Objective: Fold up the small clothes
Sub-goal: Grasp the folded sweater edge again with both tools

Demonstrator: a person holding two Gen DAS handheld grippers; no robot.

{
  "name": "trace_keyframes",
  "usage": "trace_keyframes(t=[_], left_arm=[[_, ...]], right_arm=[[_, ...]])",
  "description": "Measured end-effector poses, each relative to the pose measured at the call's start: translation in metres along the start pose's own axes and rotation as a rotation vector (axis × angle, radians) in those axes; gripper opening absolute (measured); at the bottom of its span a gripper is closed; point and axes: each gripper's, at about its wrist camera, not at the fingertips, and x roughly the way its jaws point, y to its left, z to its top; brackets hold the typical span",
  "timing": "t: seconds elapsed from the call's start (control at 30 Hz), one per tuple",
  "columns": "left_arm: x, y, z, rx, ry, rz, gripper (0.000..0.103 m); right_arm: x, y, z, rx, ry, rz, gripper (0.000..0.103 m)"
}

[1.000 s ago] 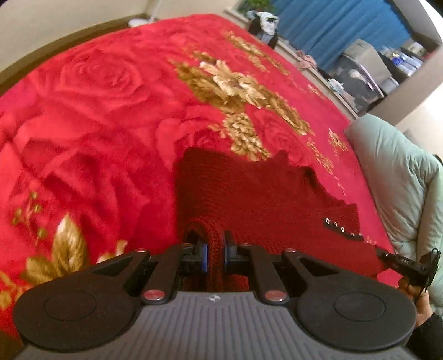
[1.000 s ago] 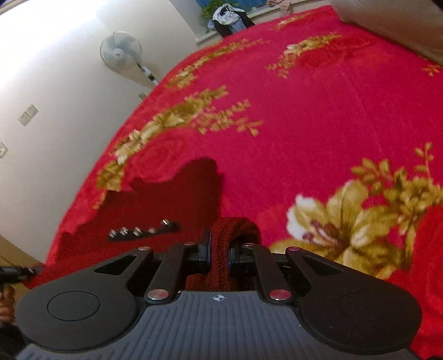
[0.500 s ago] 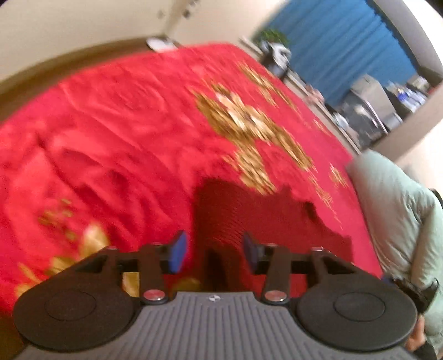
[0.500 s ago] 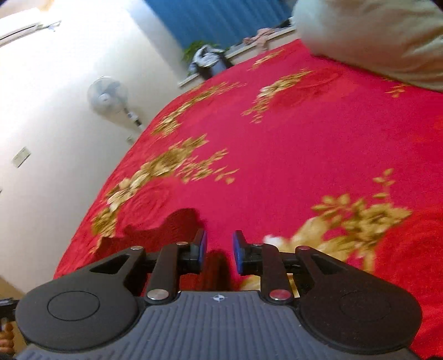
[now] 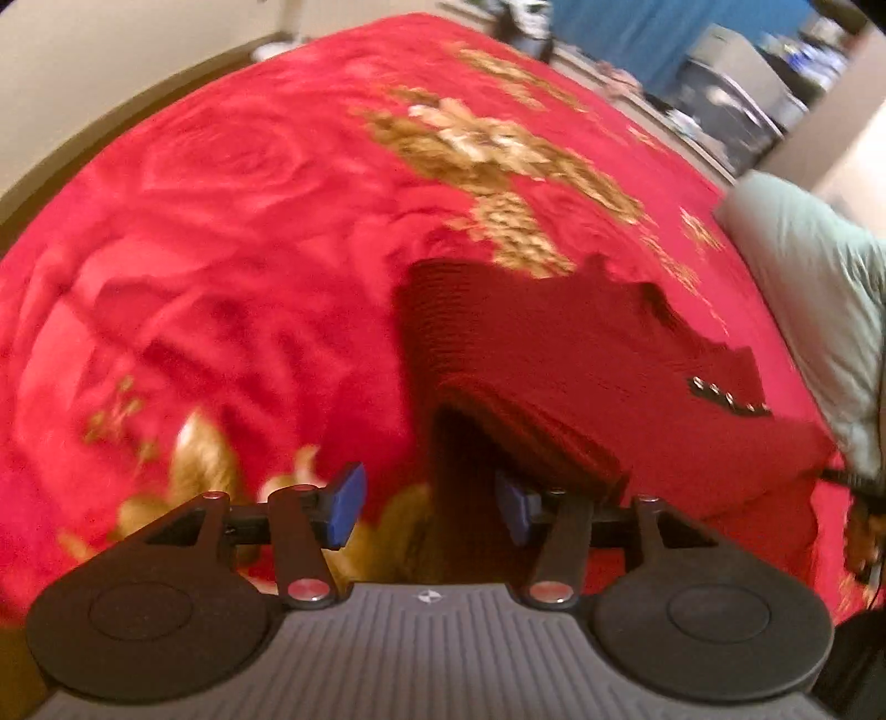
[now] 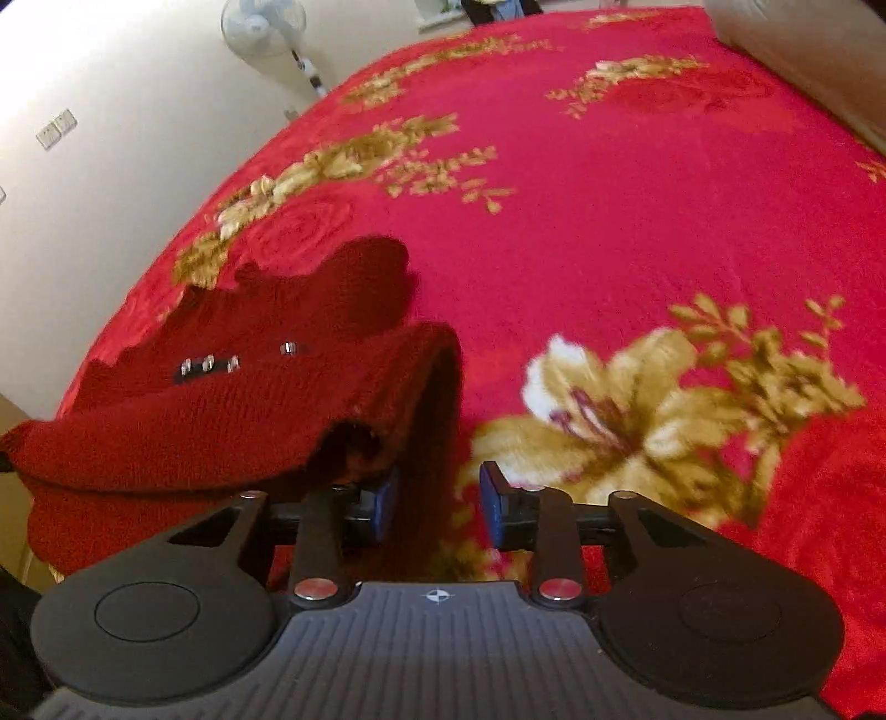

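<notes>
Dark red knit garment [image 5: 581, 354] lies on the red floral blanket [image 5: 249, 221], near the blanket's near edge, w/ its near hem lifted off the surface and hanging in a fold, dark shadow under it. Small black strip w/ metal studs [image 5: 728, 396] sits on the knit's right part in left wrist view; same studs [image 6: 207, 365] show in right wrist view on the upper layer. Left gripper [image 5: 429, 501] is just at the knit's near left corner, jaws wide apart, blue pads bare, nothing between them; right pad sits just under the raised hem, contact unclear due to blur. Right gripper [image 6: 437, 501] at the knit's [image 6: 221, 421] near right corner, jaws apart too, empty; left pad tucked under the drooping fold, touching or not — can't tell. Gold flower print on blanket [image 6: 637, 399] right beside it. Pale green pillow [image 5: 819, 299] at blanket's right edge. Standing fan [image 6: 263, 25] by the wall beyond the far-left edge. Blue curtain [image 5: 637, 33] in bkgd, blurry.
</notes>
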Motion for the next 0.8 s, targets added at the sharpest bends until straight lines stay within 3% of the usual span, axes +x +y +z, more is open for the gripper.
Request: trace_keyframes(t=[0.3,0.37,0.4,0.47,0.53,0.57,0.7,0.77,0.8], left_arm=[[0.024,-0.018,0.029,-0.017,-0.035,0.037,0.057],[0.030,-0.022,0.035,-0.016,-0.035,0.050,0.053],[0.032,-0.022,0.036,-0.015,-0.034,0.050,0.050],[0.035,-0.025,0.038,-0.003,-0.037,0.036,0.023],[0.034,-0.029,0.040,0.033,-0.066,0.031,0.016],[0.031,-0.030,0.042,0.047,-0.095,0.036,0.015],[0.016,-0.016,0.051,-0.055,-0.231,0.026,0.015],[0.029,-0.011,0.054,-0.089,-0.180,0.102,0.015],[0.039,-0.011,0.054,-0.091,-0.128,0.145,0.015]], right_arm=[[0.018,0.000,0.018,0.071,-0.141,0.048,0.039],[0.022,-0.003,0.022,0.107,-0.156,0.076,0.039],[0.024,-0.005,0.023,0.115,-0.159,0.088,0.039],[0.027,-0.005,0.026,0.116,-0.158,0.104,0.040],[0.030,-0.005,0.028,0.102,-0.151,0.110,0.031],[0.029,-0.005,0.029,0.093,-0.162,0.116,0.013],[0.012,-0.010,0.037,0.184,-0.311,0.232,0.011],[0.016,-0.011,0.040,0.208,-0.315,0.205,0.011],[0.023,-0.010,0.041,0.198,-0.283,0.149,0.011]])
